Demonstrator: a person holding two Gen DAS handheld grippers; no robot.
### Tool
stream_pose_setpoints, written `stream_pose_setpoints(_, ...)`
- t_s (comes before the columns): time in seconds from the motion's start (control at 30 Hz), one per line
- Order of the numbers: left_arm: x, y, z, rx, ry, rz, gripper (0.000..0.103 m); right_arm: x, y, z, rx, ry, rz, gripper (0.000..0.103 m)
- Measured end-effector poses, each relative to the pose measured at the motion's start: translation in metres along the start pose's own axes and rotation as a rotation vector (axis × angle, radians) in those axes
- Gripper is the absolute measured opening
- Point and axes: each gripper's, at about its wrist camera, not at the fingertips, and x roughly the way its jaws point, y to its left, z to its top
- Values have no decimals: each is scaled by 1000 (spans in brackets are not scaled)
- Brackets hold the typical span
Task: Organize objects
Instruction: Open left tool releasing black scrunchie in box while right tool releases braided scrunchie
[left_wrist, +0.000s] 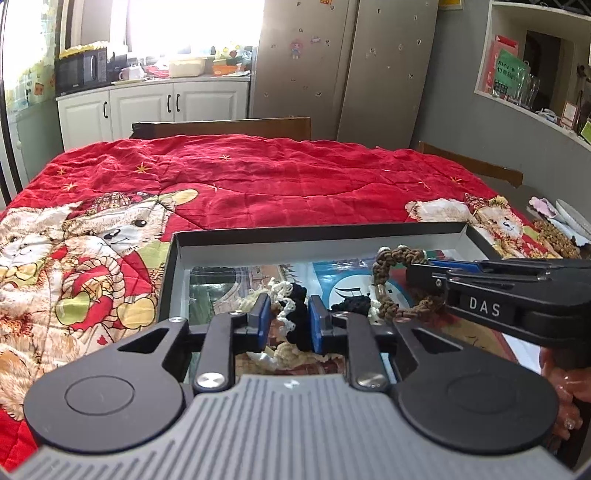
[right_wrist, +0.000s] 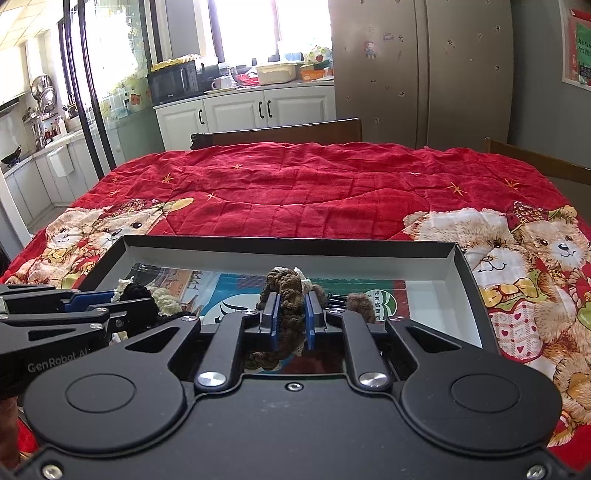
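- Red bear-print quilt (right_wrist: 314, 192) is covering the table, carrying a shallow box (right_wrist: 288, 254)
- Left gripper (left_wrist: 285, 321) is pinching a black-and-cream crochet piece (left_wrist: 291, 314), its lower part hidden
- Right gripper (right_wrist: 291, 314) is clamping a brown crochet piece (right_wrist: 284, 288) over the box, toward 12 o'clock

"DAS" on right claw (left_wrist: 424, 267), "GenRobot" on left claw (right_wrist: 122, 301)

black tongs (right_wrist: 290, 321), blue pads (right_wrist: 274, 317)

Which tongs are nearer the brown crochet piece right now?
Right. The right tongs are shut on the brown crochet piece; the left tongs grip the black-and-cream crochet piece beside it.
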Motion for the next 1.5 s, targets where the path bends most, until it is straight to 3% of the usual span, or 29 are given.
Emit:
stream_pose_setpoints(0.33, 0, 3, -1, -11, 1, 4, 58, -2, -3, 0, 10, -8, -7, 21)
stream_pose_setpoints(0.47, 0, 3, 0, -16, 4, 1, 66, -4, -4, 1, 11, -17, -17, 40)
stream_pose_setpoints(0.87, -17, -2, 2, 8, -69, 9, 87, -14, -9, 2, 25, -49, -43, 44)
stream_pose_setpoints(1.5, -52, -20, 2, 97, -169, 53, 95, -55, -7, 7, 13, -122, -40, 53)
